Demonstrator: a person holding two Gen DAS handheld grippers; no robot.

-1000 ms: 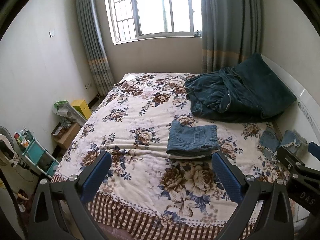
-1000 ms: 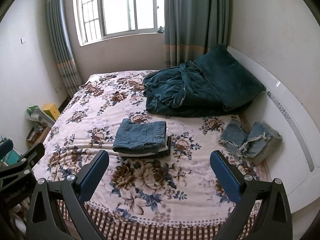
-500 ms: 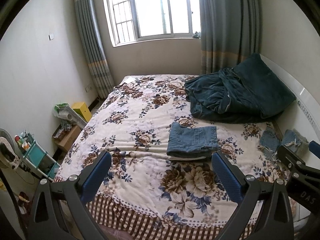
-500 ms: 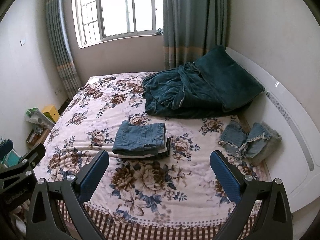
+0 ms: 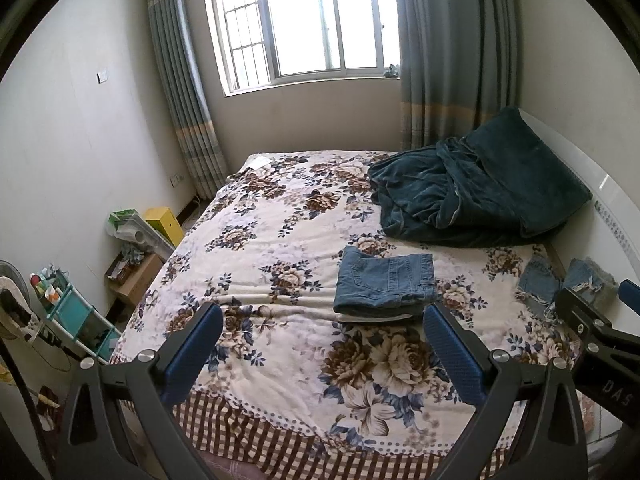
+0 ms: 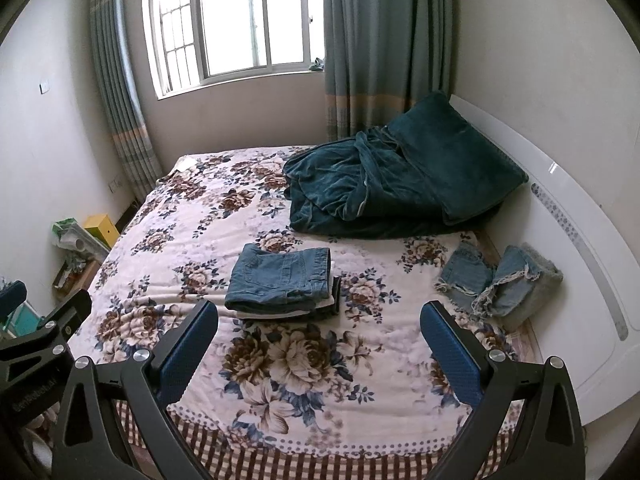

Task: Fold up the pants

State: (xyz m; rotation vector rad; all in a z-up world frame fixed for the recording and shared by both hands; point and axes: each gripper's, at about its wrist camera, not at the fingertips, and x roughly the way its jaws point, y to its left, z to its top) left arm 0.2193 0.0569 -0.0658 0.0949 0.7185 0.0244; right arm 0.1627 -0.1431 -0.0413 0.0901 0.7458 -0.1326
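Note:
A folded pair of blue denim pants (image 5: 385, 284) lies on top of a small stack of folded clothes in the middle of the floral bed (image 5: 280, 264); it also shows in the right wrist view (image 6: 282, 278). A second, frayed denim piece (image 6: 498, 280) lies unfolded at the bed's right edge by the headboard, also in the left wrist view (image 5: 560, 284). My left gripper (image 5: 322, 354) is open and empty, held off the foot of the bed. My right gripper (image 6: 318, 350) is open and empty, beside it.
A crumpled dark teal blanket and pillow (image 6: 392, 184) fill the far right of the bed. A white headboard (image 6: 568, 216) runs along the right. Boxes and a yellow box (image 5: 164, 224) and a teal shelf cart (image 5: 72, 312) stand on the floor at left.
Both grippers have drawn back a little and tilted up; the bed and folded pants sit slightly lower in view. Nothing on the bed has moved.

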